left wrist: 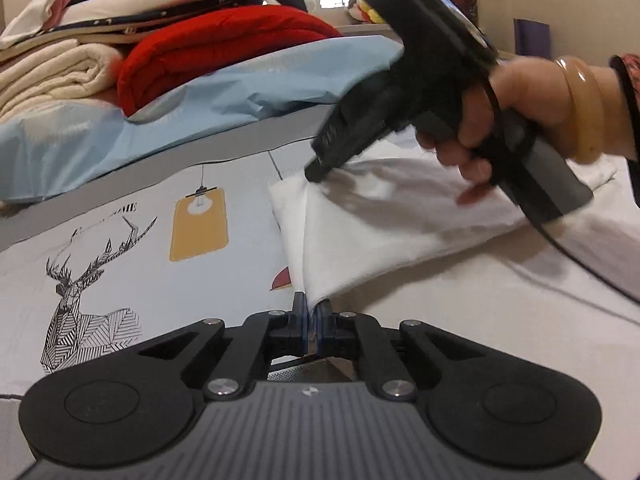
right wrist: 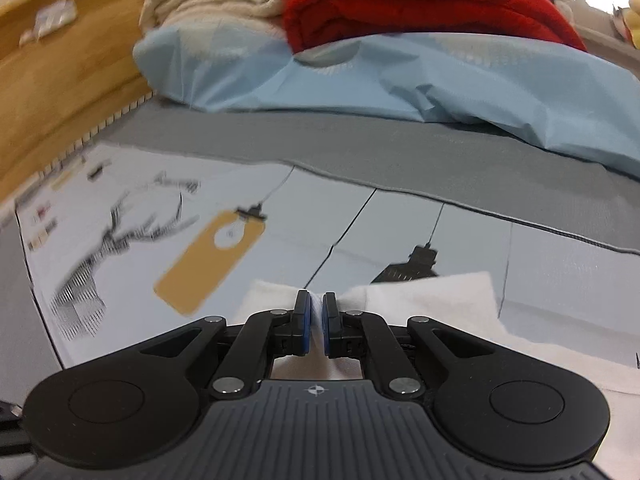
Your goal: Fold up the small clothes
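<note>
Pinching a corner of the white garment (left wrist: 380,216), the left gripper (left wrist: 311,303) had its two blue-padded fingers nearly together, with the lowest point of the cloth caught between the tips. From that pinch the fabric rose up and away to the right as a lifted, folded flap, the rest of it lying on the pale printed bedsheet (left wrist: 132,280) to the right of the claw. Just beyond and to the upper right, the right gripper (left wrist: 316,170) came down onto the far top corner of the same flap; a hand (left wrist: 480,120) wearing an amber bangle (left wrist: 580,104) wrapped its handle, and a black cable trailed from its base across the white cloth.

In the right wrist view, the right gripper (right wrist: 316,300) showed its blue pads drawn close with a thin strip of white cloth (right wrist: 424,300) between them, more of the garment spreading to the right and beneath the claw.

Left of the left claw, the sheet carried a line-drawn deer (left wrist: 84,292) and a yellow lamp print (left wrist: 199,226). Further off ran a grey band, then a rumpled light blue cover (left wrist: 200,100). On it, furthest away, lay a folded red blanket (left wrist: 216,48) beside a cream blanket (left wrist: 52,76), with other piled textiles behind.
</note>
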The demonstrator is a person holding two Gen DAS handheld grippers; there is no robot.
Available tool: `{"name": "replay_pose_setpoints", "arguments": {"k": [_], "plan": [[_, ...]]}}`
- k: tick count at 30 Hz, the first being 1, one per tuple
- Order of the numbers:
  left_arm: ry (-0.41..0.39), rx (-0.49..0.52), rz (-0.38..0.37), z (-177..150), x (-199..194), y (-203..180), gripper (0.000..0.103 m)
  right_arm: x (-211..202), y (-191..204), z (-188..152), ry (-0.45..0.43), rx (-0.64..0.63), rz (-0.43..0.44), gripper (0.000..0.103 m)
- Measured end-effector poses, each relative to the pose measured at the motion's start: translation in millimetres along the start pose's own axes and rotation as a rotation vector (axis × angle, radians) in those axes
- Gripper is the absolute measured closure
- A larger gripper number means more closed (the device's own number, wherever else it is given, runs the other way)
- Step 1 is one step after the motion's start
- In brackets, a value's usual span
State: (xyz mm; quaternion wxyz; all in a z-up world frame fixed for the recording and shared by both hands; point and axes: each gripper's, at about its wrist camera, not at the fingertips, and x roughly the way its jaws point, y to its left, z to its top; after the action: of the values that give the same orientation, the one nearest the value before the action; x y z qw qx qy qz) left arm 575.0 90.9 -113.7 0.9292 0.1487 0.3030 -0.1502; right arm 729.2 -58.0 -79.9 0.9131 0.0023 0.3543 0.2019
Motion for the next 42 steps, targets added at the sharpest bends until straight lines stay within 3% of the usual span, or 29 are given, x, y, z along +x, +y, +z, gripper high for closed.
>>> {"name": "replay_pose_setpoints", "arguments": {"k": [2, 3, 5, 8, 9, 11, 13, 15, 18, 19, 20, 23, 27, 29, 30, 33, 35, 38, 40, 42], "plan": [[0.005, -0.020, 0.025, 3, 1, 4, 0.086, 2, 5, -7, -0.004, -0.034, -0.008, 0.095], [0.010, -0.046, 0.018, 6, -1, 9, 0.061, -2, 5, -8, -0.021, -0.037, -0.014, 0.094], [0.011, -0.091, 0.007, 10, -10, 18, 0.032, -24, -4, -7, -0.063, 0.030, 0.006, 0.089], [-0.050, -0.123, -0.048, 17, -33, 29, 0.030, -84, -32, -21, -0.128, 0.181, 0.112, 0.080], [-0.067, -0.146, -0.073, 21, -40, 31, 0.030, -103, -37, -31, -0.138, 0.171, 0.099, 0.080], [-0.107, -0.213, -0.088, 31, -48, 33, 0.022, -135, -45, -58, -0.126, 0.101, 0.009, 0.081], [-0.093, -0.267, -0.033, 42, -41, 28, 0.020, -153, -53, -88, -0.068, 0.032, -0.110, 0.081], [-0.027, -0.301, 0.061, 48, -20, 20, 0.020, -164, -65, -117, -0.023, 0.009, -0.271, 0.081], [0.135, -0.220, 0.163, 40, 17, -3, 0.022, -175, -102, -154, 0.033, 0.170, -0.431, 0.081], [0.179, -0.169, 0.179, 33, 25, -12, 0.021, -178, -115, -165, 0.043, 0.218, -0.440, 0.082], [0.163, -0.128, 0.199, 29, 24, -19, 0.021, -189, -123, -172, -0.001, 0.247, -0.403, 0.082], [0.159, -0.048, 0.241, 31, 10, -29, 0.019, -216, -132, -176, 0.084, 0.311, -0.382, 0.079], [0.153, 0.009, 0.297, 40, -29, -35, 0.018, -280, -133, -186, -0.001, 0.456, -0.347, 0.071], [0.149, -0.007, 0.324, 48, -56, -42, 0.014, -318, -122, -194, -0.071, 0.501, -0.347, 0.053], [0.149, -0.033, 0.326, 52, -71, -45, 0.013, -336, -115, -199, -0.104, 0.518, -0.352, 0.050], [0.120, -0.142, 0.239, 49, -135, -63, 0.009, -388, -90, -220, -0.203, 0.578, -0.341, 0.037], [0.097, -0.182, 0.211, 40, -171, -78, 0.000, -414, -71, -242, -0.246, 0.613, -0.334, 0.034], [0.061, -0.218, 0.221, 14, -211, -105, 0.000, -436, -45, -276, -0.306, 0.618, -0.362, 0.034], [0.090, -0.214, 0.218, -3, -217, -123, 0.000, -436, -31, -297, -0.330, 0.573, -0.383, 0.033], [0.147, -0.235, 0.179, -20, -214, -135, 0.000, -434, -25, -309, -0.293, 0.522, -0.413, 0.033]]}}
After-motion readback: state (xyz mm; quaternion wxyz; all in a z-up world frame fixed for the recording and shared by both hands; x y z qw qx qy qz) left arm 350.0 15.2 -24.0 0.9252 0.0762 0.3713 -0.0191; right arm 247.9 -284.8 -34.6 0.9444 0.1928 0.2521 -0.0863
